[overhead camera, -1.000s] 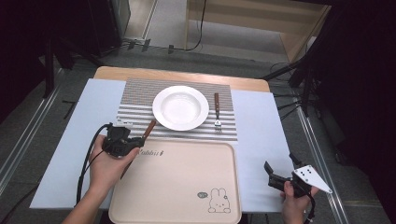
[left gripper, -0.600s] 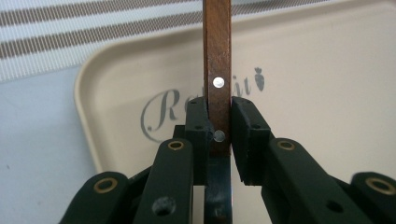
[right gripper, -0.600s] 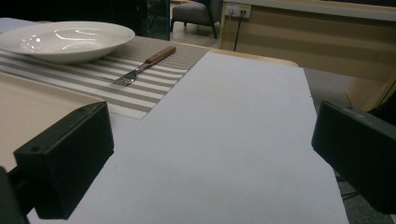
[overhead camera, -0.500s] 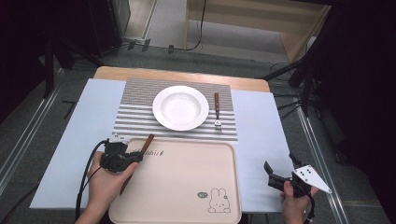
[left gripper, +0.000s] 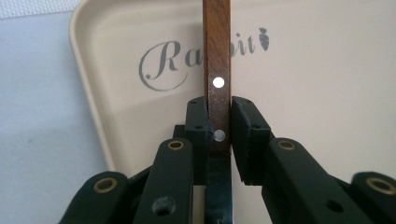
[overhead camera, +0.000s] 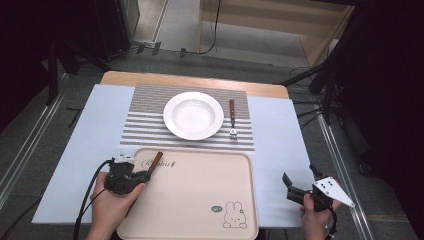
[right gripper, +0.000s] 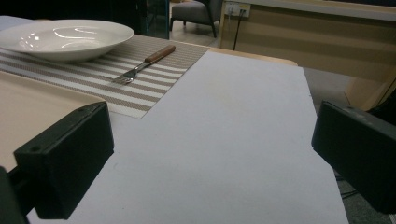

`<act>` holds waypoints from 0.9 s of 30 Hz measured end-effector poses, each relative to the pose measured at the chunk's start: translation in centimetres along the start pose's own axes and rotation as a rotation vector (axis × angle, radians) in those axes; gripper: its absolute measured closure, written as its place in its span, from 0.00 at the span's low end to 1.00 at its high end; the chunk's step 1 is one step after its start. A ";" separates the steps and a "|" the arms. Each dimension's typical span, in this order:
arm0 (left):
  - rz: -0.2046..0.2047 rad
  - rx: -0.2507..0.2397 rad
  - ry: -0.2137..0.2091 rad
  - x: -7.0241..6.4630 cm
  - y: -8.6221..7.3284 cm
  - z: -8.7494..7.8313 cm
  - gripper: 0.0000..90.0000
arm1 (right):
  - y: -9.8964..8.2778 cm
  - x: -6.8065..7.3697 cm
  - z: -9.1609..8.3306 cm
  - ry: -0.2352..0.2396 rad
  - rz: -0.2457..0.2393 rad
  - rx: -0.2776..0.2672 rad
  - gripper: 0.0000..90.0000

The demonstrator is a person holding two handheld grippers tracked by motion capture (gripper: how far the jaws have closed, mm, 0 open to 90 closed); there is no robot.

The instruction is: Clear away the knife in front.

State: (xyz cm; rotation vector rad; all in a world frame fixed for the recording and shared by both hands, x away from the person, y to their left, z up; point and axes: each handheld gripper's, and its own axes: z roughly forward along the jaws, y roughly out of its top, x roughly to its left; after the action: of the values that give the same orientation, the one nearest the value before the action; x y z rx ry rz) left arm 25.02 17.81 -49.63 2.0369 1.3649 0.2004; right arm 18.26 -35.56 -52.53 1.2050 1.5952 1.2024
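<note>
My left gripper is shut on a piece of cutlery with a brown wooden handle. In the left gripper view the pads clamp the riveted handle near its metal end, and the handle points away over the beige rabbit tray. The gripper sits low at the tray's near left corner. My right gripper rests open on the pale blue cloth right of the tray, with nothing between its jaws.
A white plate stands on the striped placemat beyond the tray, with a wooden-handled fork to its right. From the right gripper view the plate and fork lie far left. Table edges drop to dark floor.
My left gripper has carried the wooden-handled cutlery nearer to the person and lower, from the placemat's edge to the tray's left corner. The right gripper has stayed put.
</note>
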 end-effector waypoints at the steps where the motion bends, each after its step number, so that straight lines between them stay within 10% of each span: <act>1: -0.001 0.002 0.002 0.0 -0.1 0.0 0.84 | 0.0 0.0 0.0 0.000 0.000 0.000 0.00; 12: 0.041 -0.031 0.023 0.2 -0.1 -0.2 0.75 | 0.0 0.0 0.0 -0.002 0.000 0.000 0.00; 18: 0.169 -0.087 -0.093 -0.2 0.8 0.0 0.90 | 0.0 0.0 0.0 -0.001 -0.001 0.000 0.00; 22: 0.253 -0.019 -0.094 -0.9 0.6 1.4 0.98 | 0.0 0.0 0.0 -0.003 -0.001 0.002 0.00; 27: 0.236 -0.002 -0.083 -0.4 0.2 1.5 0.98 | 0.0 0.0 0.1 -0.005 -0.004 0.002 0.00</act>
State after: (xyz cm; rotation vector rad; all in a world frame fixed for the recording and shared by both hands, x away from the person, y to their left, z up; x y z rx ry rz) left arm 25.70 16.75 -50.56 2.1774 1.0728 0.2170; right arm 18.30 -35.53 -52.57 1.2047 1.5947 1.1943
